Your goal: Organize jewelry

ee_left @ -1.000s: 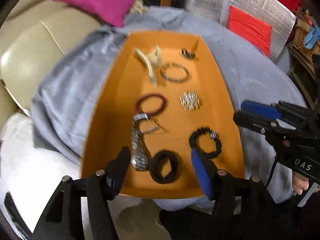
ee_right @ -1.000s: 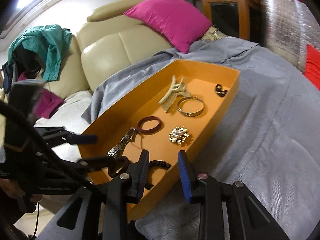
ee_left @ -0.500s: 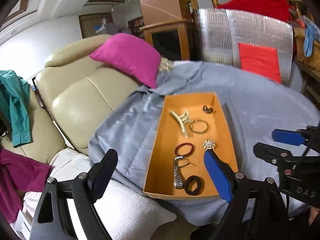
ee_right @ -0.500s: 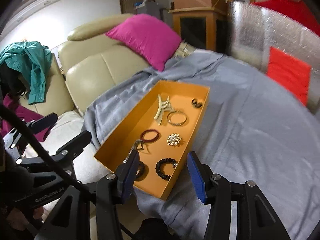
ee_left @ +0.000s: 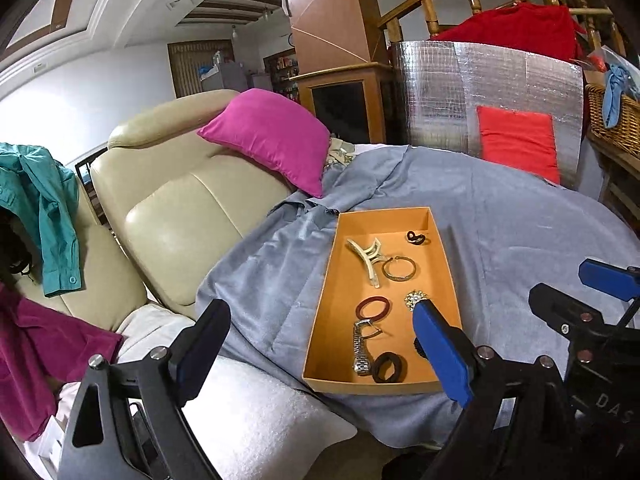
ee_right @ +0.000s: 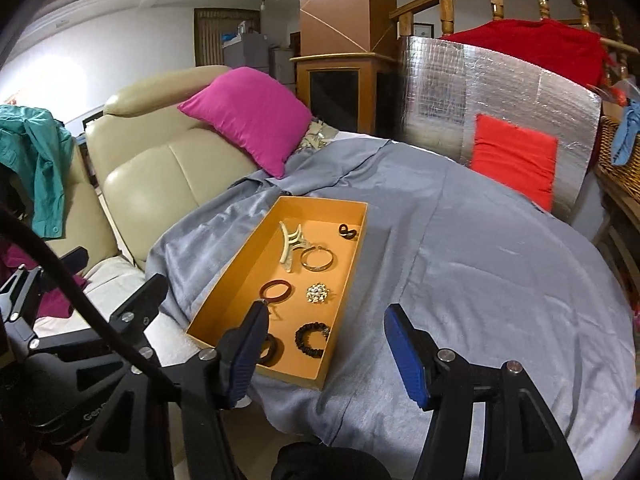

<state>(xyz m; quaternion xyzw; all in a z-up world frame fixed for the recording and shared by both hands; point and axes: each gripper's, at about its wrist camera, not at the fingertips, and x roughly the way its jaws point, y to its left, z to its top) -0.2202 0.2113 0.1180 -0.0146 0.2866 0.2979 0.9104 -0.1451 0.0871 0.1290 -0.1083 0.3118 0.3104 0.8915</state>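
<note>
Both hand-held grippers are now hanging well back from the orange tray (ee_right: 224, 304), having pulled away within the last second. The left hand-held gripper (ee_left: 316, 344) and right hand-held gripper (ee_right: 320, 352) are gaping empty. The beaded bracelet (ee_right: 312, 338), watch (ee_left: 360, 350) and brooch (ee_right: 318, 293) are lying inside, so organizing looks finished.

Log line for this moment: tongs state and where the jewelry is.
left tongs: open, empty | right tongs: open, empty | jewelry: all in orange box | box: on grey cloth

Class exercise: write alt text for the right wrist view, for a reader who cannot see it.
An orange tray of jewelry sits on a grey cloth, holding a hair claw clip, bangle, brooch and black beaded bracelet. The right claw hangs open and empty in front.
</note>
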